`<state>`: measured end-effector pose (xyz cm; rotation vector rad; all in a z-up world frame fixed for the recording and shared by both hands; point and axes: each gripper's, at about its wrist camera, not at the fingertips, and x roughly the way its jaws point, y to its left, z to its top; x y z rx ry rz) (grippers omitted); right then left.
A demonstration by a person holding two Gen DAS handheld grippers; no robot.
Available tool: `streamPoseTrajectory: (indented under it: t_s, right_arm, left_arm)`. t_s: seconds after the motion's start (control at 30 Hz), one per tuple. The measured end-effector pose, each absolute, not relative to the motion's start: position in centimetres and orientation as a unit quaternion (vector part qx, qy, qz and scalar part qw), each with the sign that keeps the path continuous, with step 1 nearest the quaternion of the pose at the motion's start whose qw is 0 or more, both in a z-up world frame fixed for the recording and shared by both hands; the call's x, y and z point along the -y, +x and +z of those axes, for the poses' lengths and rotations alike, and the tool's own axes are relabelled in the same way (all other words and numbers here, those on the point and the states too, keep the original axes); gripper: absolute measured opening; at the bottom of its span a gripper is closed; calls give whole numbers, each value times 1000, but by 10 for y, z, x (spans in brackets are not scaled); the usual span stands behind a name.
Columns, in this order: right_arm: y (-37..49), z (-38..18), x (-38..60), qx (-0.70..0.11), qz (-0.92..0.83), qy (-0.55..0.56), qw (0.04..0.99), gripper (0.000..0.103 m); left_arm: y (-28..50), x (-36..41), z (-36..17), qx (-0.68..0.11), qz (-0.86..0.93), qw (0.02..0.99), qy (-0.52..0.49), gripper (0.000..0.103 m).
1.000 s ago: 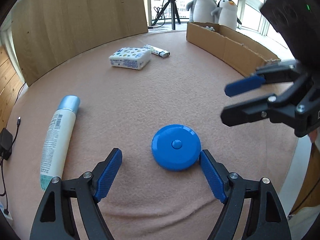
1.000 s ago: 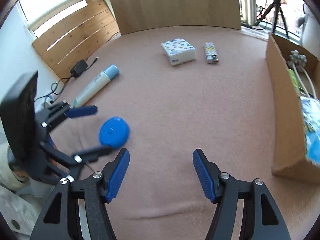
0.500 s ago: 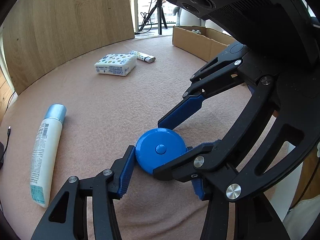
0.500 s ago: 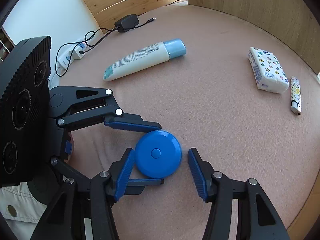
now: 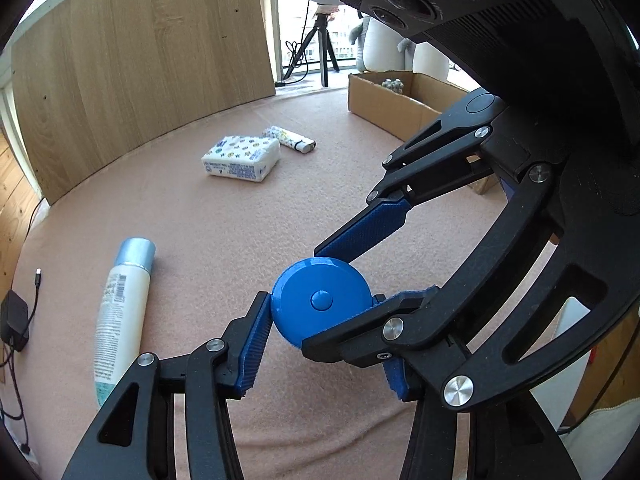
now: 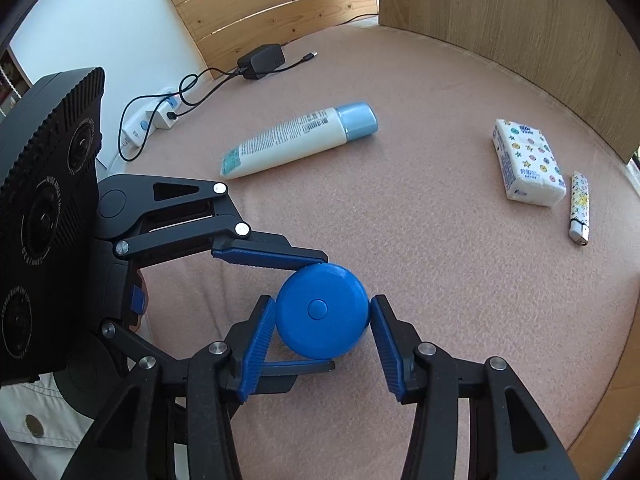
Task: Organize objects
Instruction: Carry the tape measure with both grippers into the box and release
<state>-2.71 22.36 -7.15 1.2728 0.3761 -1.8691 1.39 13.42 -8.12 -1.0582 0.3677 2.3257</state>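
Note:
A round blue disc (image 5: pixel 320 300) (image 6: pixel 320 308) with a centre button is over the pink blanket, gripped from two directions. My left gripper (image 5: pixel 322 306) is shut on it. Its left pad (image 5: pixel 256 332) presses the rim, and its right pad is mostly hidden behind the other tool. My right gripper (image 6: pixel 322 308) comes in crosswise. Its jaws are closing, the disc is between them, and both pads (image 6: pixel 260 332) touch the rim. In the left wrist view the right gripper's fingers (image 5: pixel 360 232) cross in front from the right. I cannot tell whether the disc rests on the blanket.
On the blanket lie a white lotion tube (image 6: pixel 296 140) with a light blue cap, a patterned tissue pack (image 6: pixel 528 164) and a lighter (image 6: pixel 580 208). An open cardboard box (image 5: pixel 392 108) stands at the far right. A charger (image 6: pixel 260 60) and power strip (image 6: pixel 148 124) lie past the blanket's edge, with wooden panels behind.
My left gripper closed from wide open onto the disc. My right gripper swung in from the side, rolled, and closed its jaws around the same disc.

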Motion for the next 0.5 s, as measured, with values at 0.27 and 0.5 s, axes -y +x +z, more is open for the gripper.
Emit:
streamPoseTrajectory:
  t_s: [0.27, 0.5]
  right_arm:
    - [-21, -30, -227, -162, -766, 471, 405, 45]
    - [-19, -20, -236, -161, -779, 463, 392, 45]
  left_arm:
    - [16, -137, -50, -147, 878, 276, -362, 54]
    - [13, -150, -43, -157, 875, 294, -351, 54]
